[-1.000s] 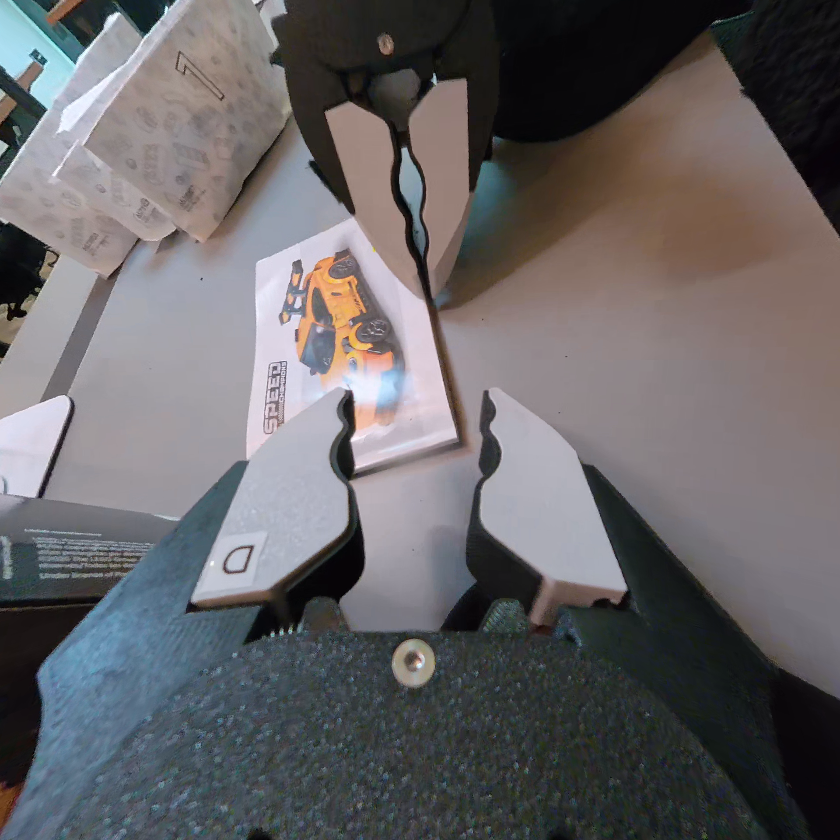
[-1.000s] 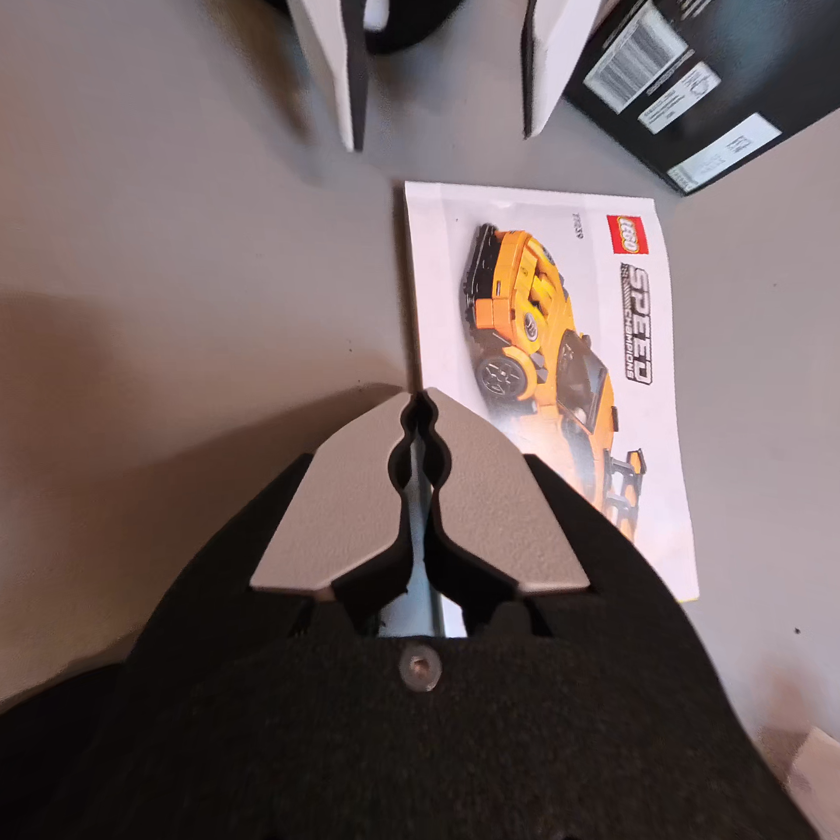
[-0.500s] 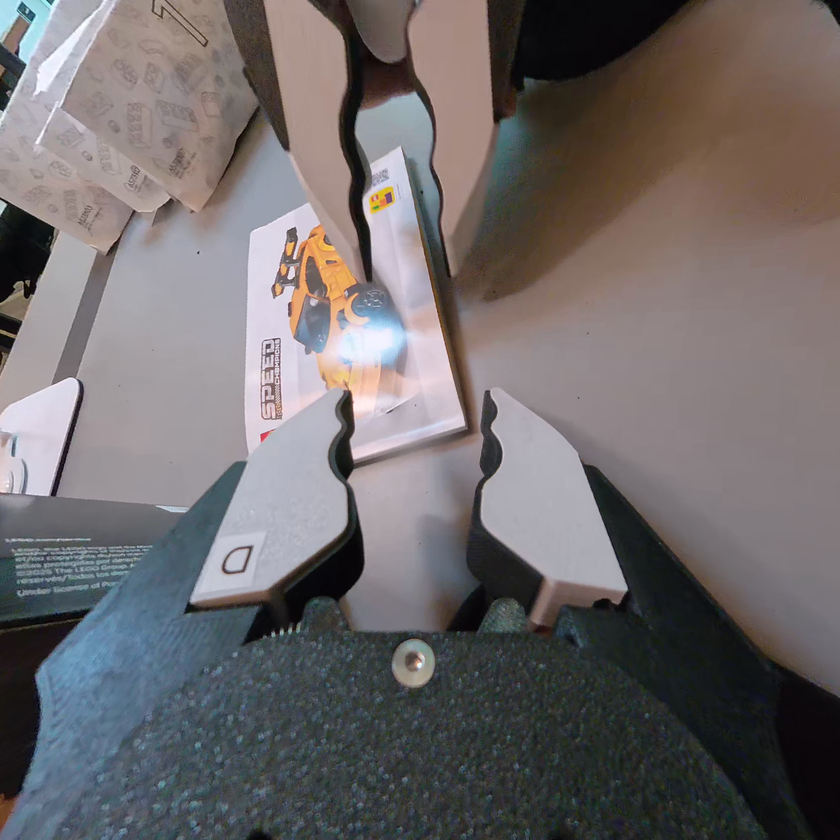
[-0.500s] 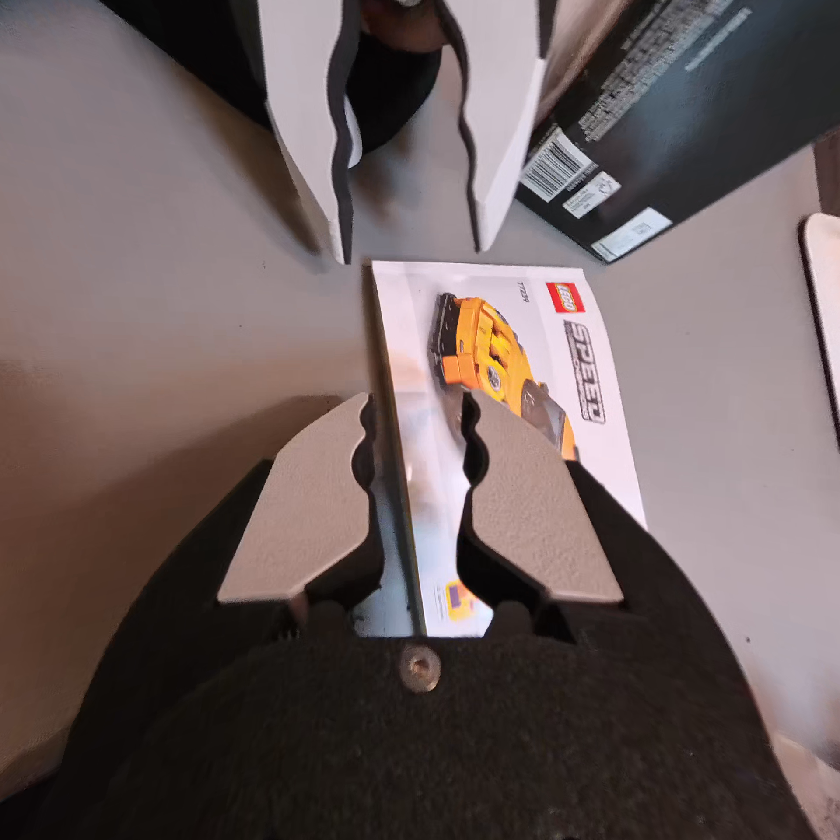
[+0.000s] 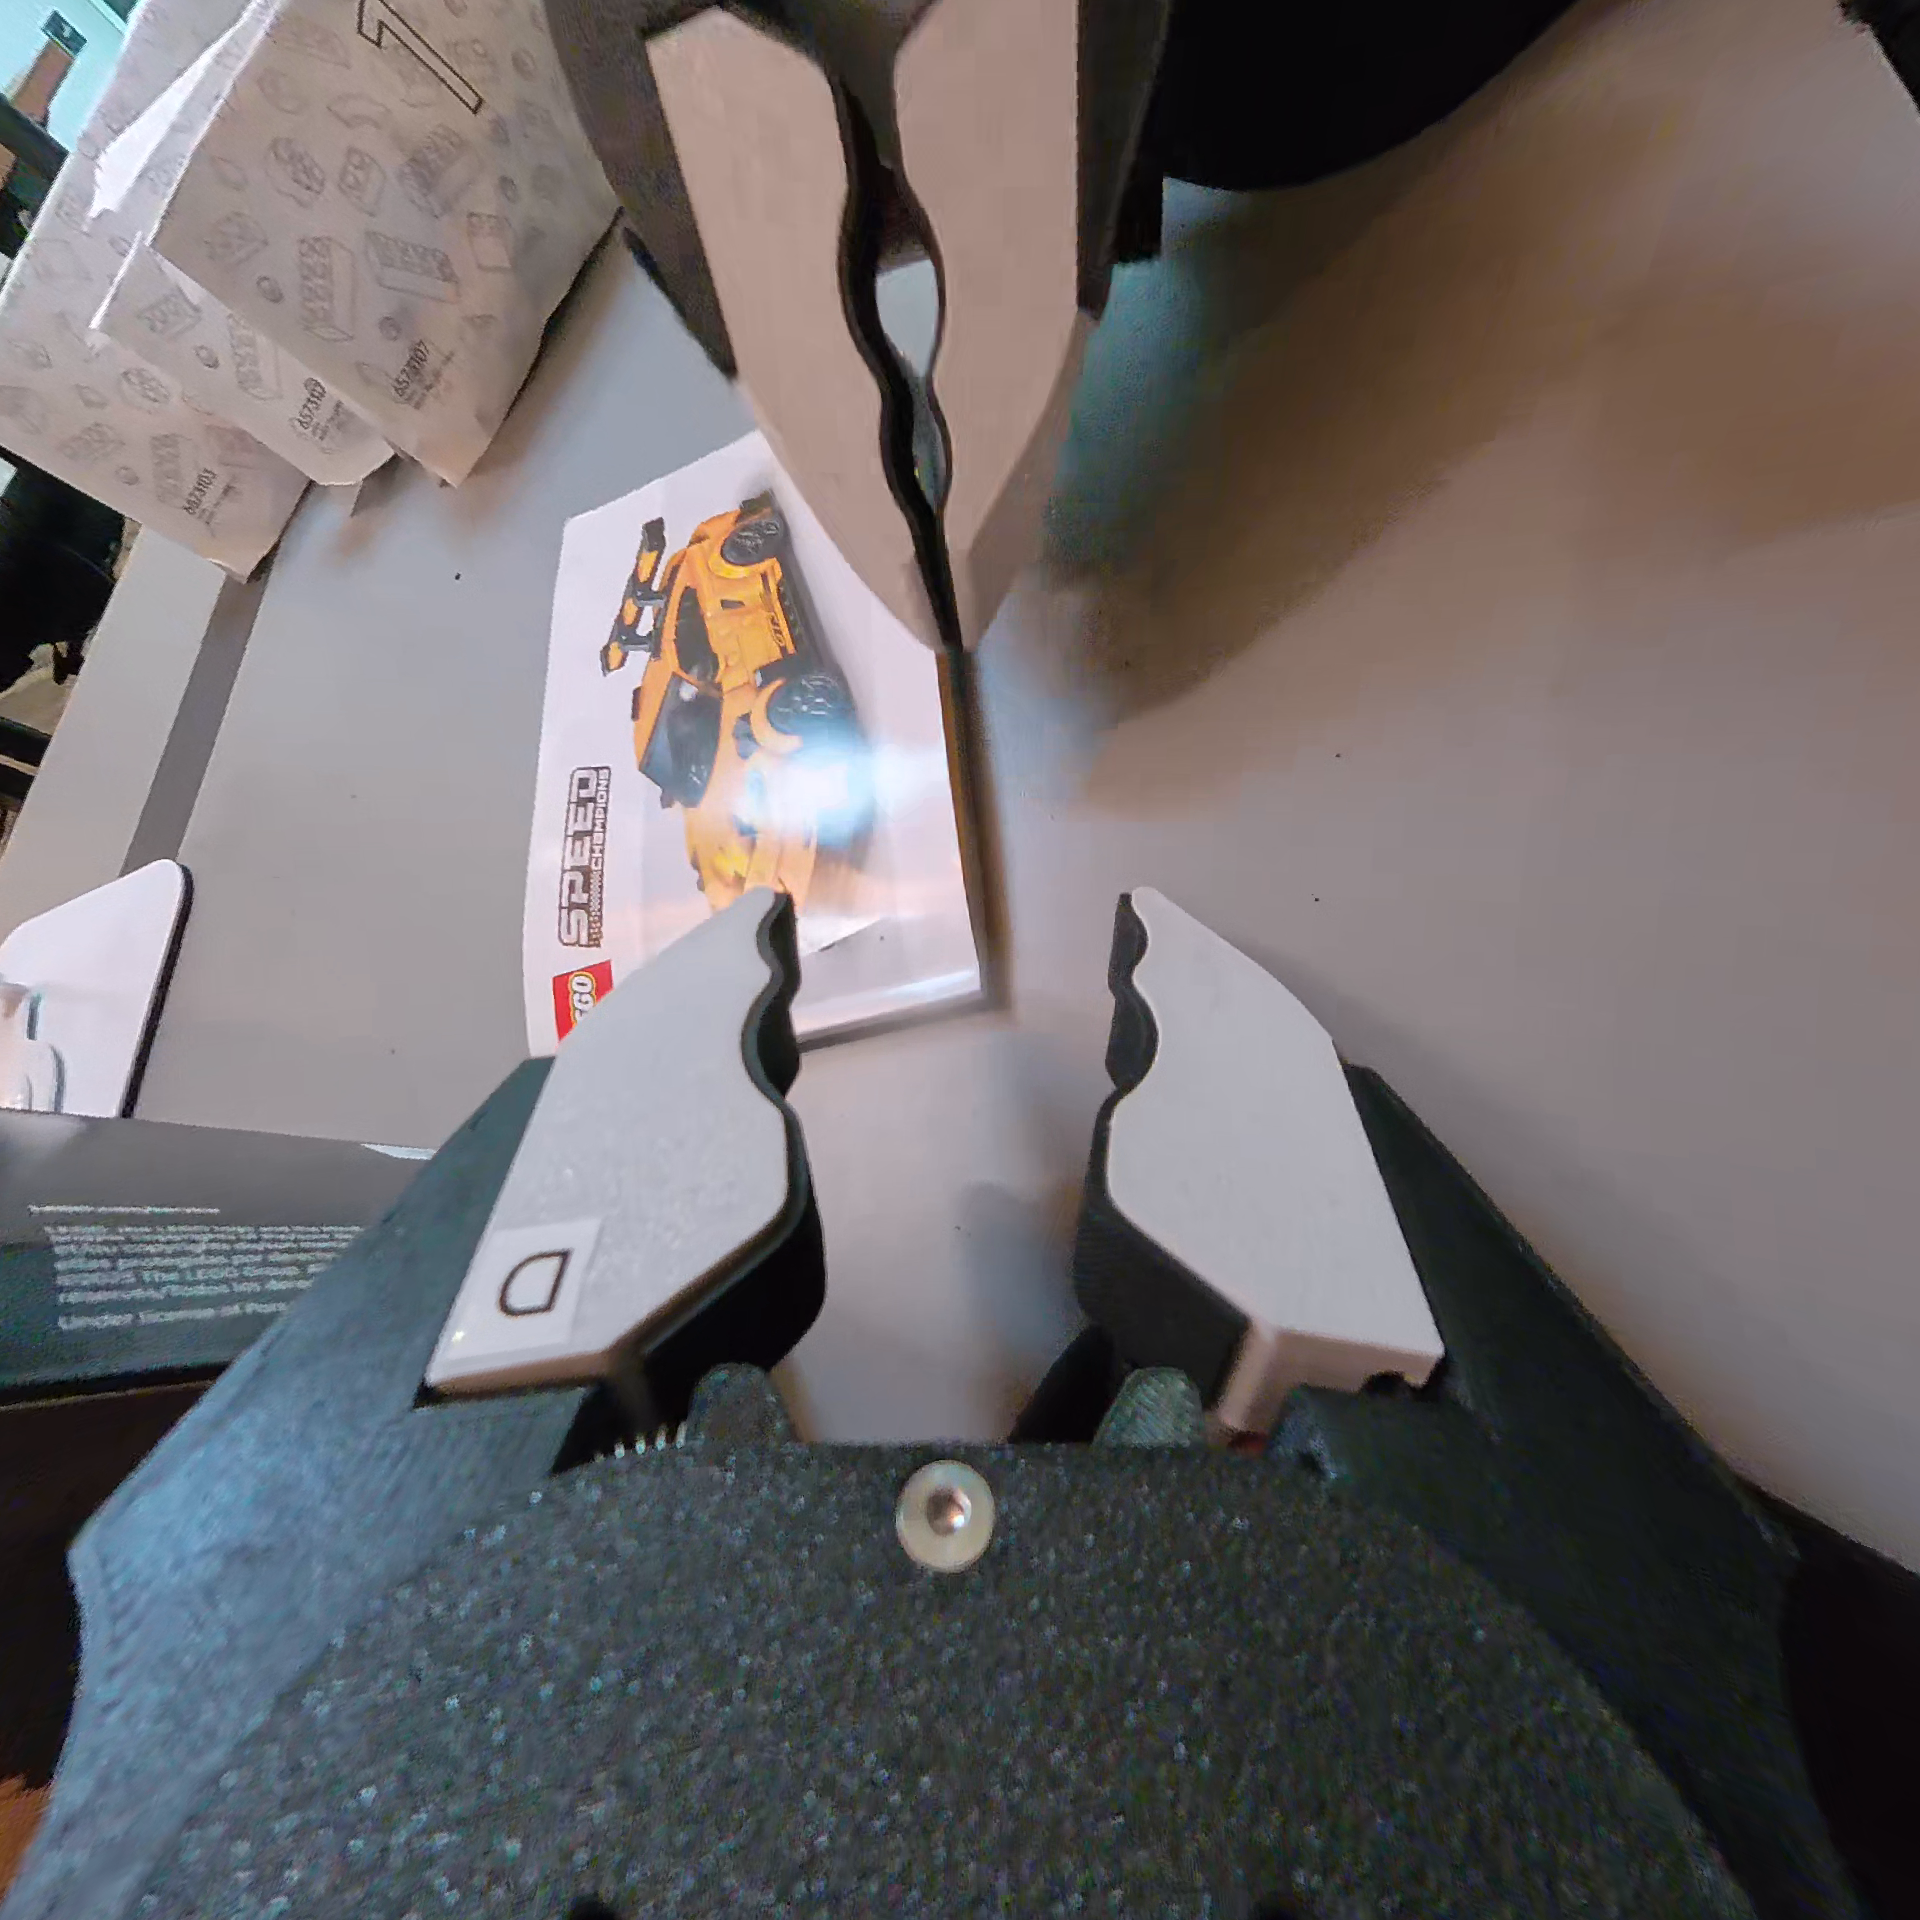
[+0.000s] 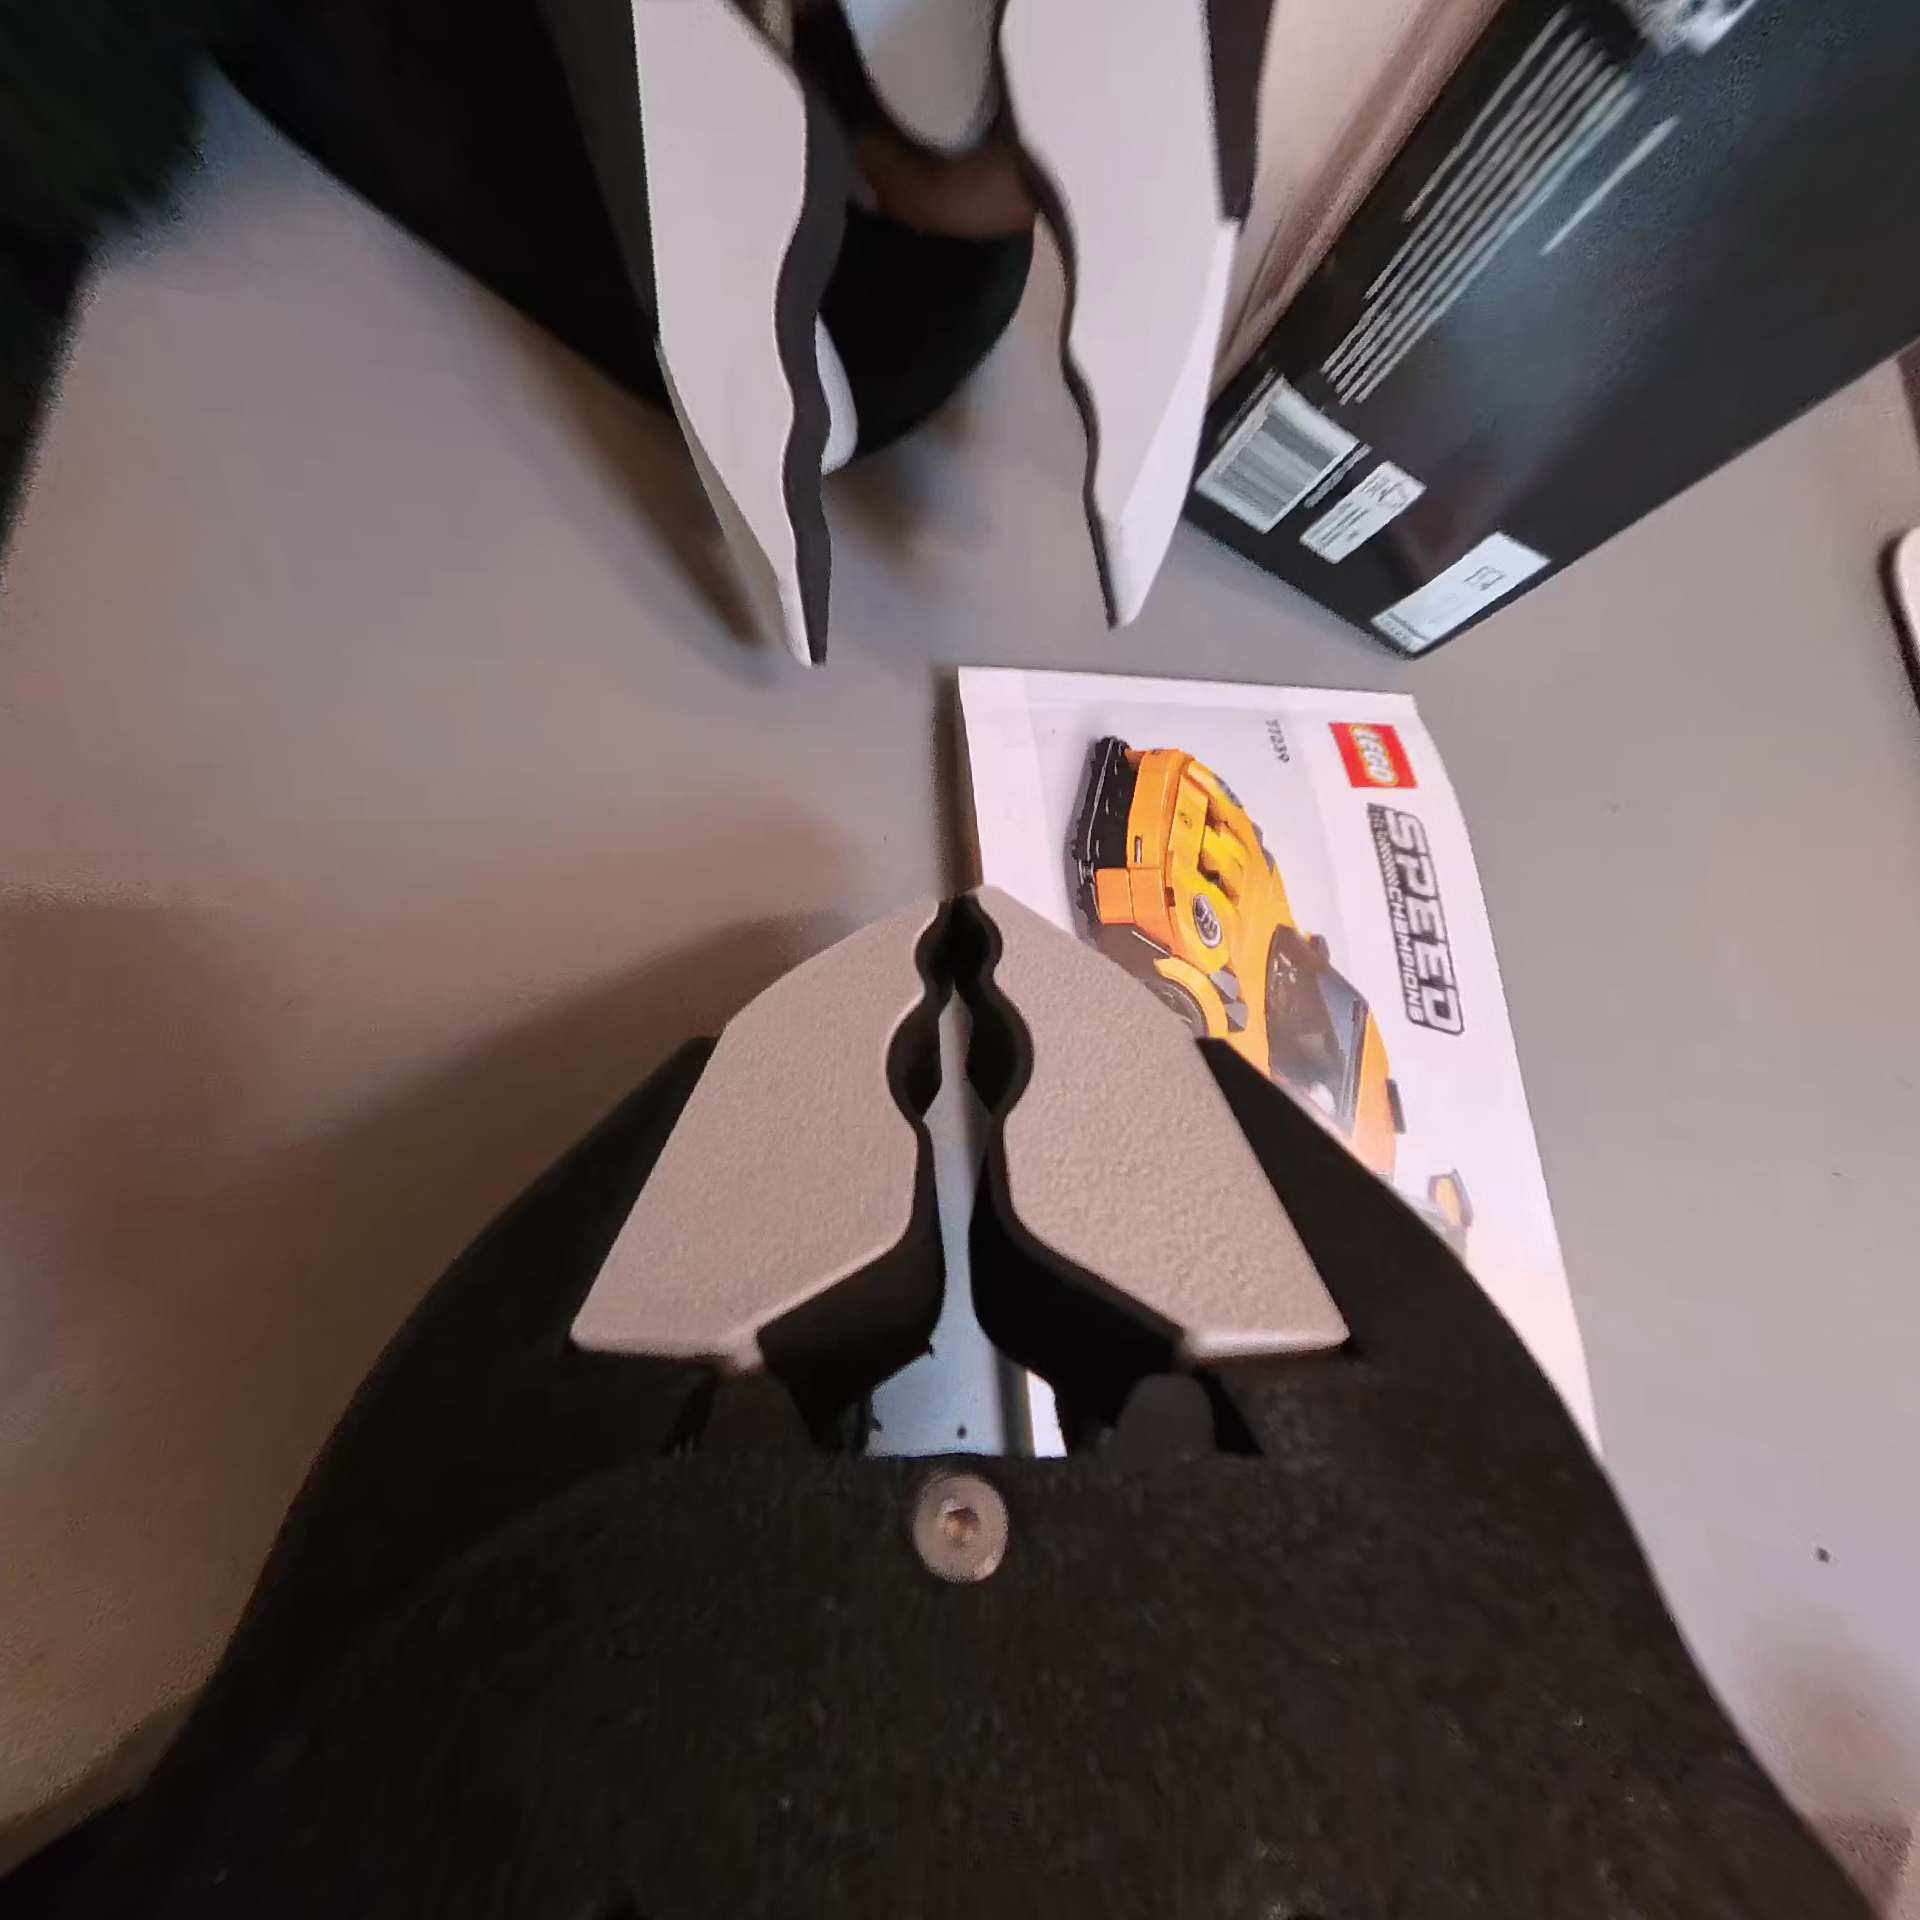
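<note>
In the left wrist view, the left gripper (image 5: 951, 914) hovers over the grey desk (image 5: 1455, 831) with its fingers well apart and nothing between them, just short of the near end of a booklet (image 5: 748, 790) with an orange toy car on its cover, which lies flat on the desk. Opposite, the right gripper (image 5: 940, 623) comes down at the booklet's far right edge, fingers pressed together. White paper bags (image 5: 312, 270) printed with brick outlines lie at the far left, and a black box (image 5: 166, 1247) sits near left. In the right wrist view, the right gripper (image 6: 956, 914) is clamped on the booklet's (image 6: 1351, 935) left edge, a thin strip of it showing between the fingers. Beyond, the left gripper (image 6: 961, 634) stands spread open near the booklet's far end, the black box (image 6: 1558, 343) to its right.
</note>
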